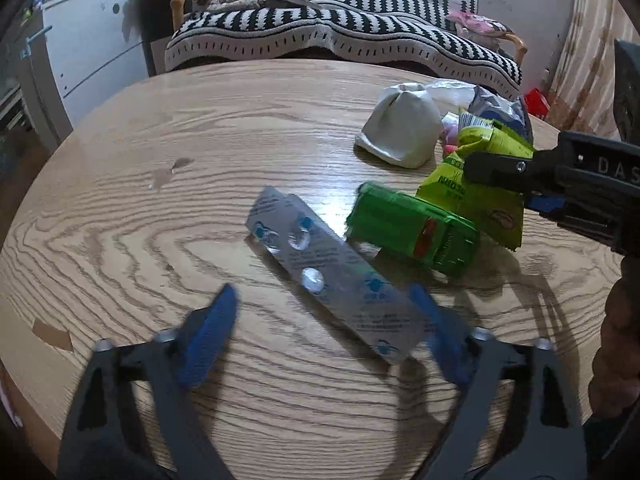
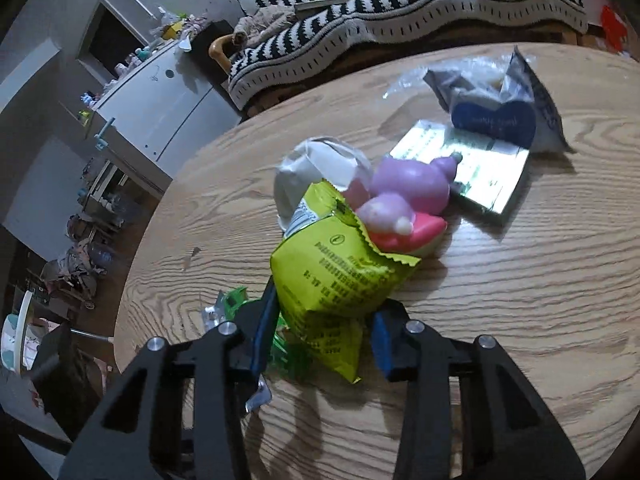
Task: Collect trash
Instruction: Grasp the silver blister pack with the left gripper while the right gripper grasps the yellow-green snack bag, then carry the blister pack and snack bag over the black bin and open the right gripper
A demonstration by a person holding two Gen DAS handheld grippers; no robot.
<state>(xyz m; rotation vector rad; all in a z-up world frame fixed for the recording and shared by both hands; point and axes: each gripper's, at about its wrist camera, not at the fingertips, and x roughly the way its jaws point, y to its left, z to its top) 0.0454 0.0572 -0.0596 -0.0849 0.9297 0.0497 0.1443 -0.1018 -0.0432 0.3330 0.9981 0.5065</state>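
Tongs: our right tongs (image 2: pixel 320 328) look clamped on the yellow-green snack wrapper (image 2: pixel 336 276) mid-worktop (image 1: pixel 120 200), our left tongs (image 1: pixel 324 312) stand apart around the pill strip (image 1: pixel 332 276), whose flat foil may slip out, and the wrapper may drag the green toy car (image 1: pixel 412 232).

Counter (image 1: pixel 168 128) showed light tan wood grain. Blister pack (image 1: pixel 336 280) was silver with blue marks. Toy car (image 1: pixel 412 232) was green; wrapper (image 2: pixel 336 276) yellow-green with dark print. Far blanket (image 1: pixel 344 28) carried black-and-white stripes. Tool (image 1: pixel 320 336) pads were blue, arms black.
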